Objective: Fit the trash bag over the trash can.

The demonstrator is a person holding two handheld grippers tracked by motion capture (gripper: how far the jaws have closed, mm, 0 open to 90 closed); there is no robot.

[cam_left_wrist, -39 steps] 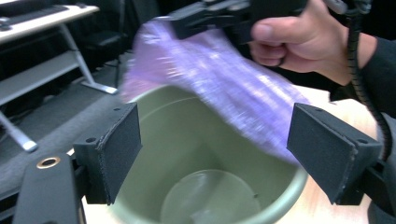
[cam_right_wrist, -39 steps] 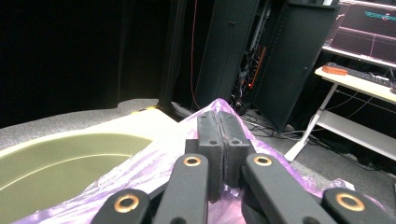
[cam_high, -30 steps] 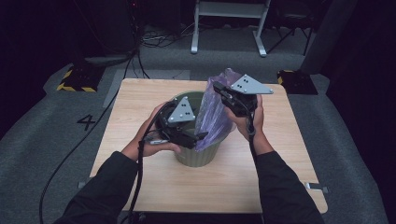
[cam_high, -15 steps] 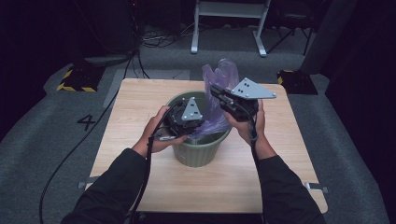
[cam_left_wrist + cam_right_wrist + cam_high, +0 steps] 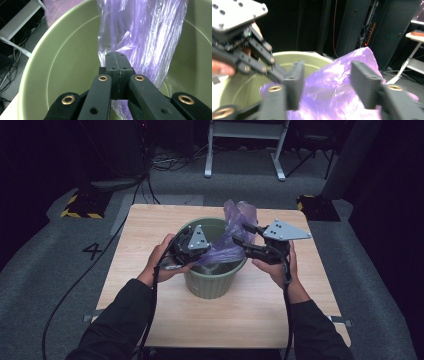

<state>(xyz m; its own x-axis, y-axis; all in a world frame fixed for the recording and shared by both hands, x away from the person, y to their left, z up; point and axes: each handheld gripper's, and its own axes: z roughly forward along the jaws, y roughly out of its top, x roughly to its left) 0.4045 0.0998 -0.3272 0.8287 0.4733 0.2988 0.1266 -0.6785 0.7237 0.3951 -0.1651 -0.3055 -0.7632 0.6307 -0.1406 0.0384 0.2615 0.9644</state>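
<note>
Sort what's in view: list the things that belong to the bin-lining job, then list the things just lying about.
In the job: green bin, purple bag, left gripper shut on the bag, right gripper open beside it.

Lying about: white stand, floor cables, hazard-striped block.

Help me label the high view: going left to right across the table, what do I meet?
Left gripper, shut on the bag → purple plastic bag in the green plastic bin → right gripper, jaws apart.
</note>
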